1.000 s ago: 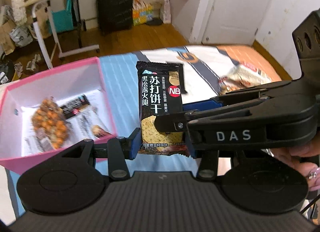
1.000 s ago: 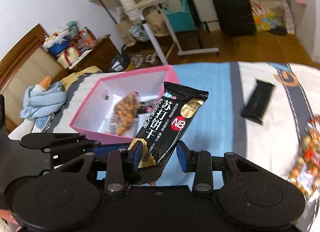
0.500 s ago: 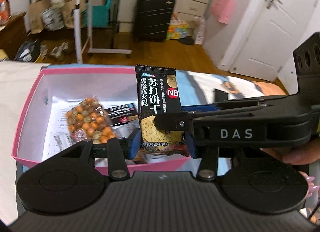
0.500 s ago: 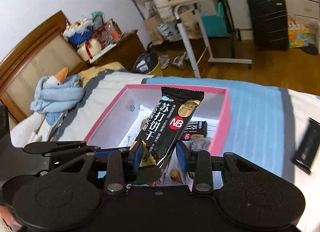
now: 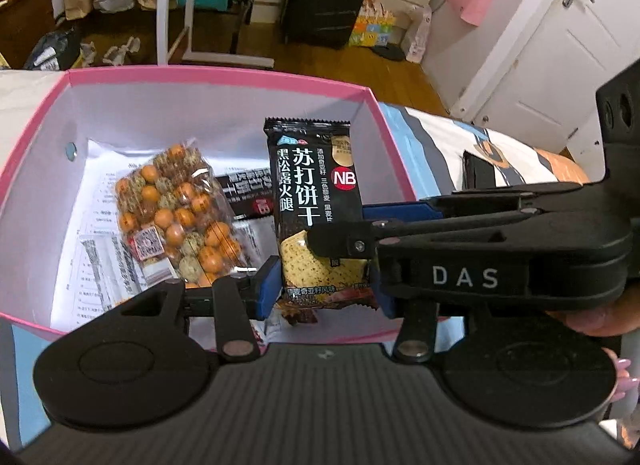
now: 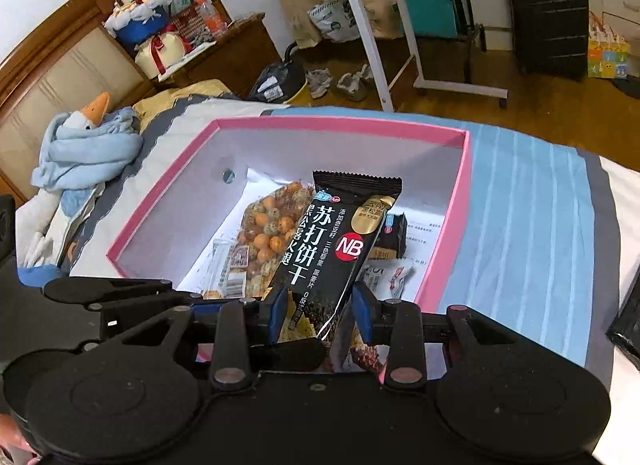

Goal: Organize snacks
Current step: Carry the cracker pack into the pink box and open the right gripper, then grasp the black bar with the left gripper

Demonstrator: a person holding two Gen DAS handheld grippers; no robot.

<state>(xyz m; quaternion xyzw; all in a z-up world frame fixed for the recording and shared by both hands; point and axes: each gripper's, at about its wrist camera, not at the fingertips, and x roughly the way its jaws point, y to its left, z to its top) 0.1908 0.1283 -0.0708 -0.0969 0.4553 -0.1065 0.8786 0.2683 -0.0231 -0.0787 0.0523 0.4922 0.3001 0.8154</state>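
Left claw [image 5: 325,285]: your jaws have just been opening around the cracker pack [image 5: 316,201]; a gap now shows at the left pad, so count it as let go. Right claw [image 6: 318,315]: clamped on the pack's lower end, carrying it alone. Pack: upright, now hanging over the pink box [image 5: 224,79], where a moment ago it was above the bed beside the box. Box contents: nut bag [image 5: 176,217] at 9 o'clock of the pack, dark bar [image 5: 244,193] behind it. Status: you are probably about to drop it in; another black pack [image 6: 628,329] waits on the bed.
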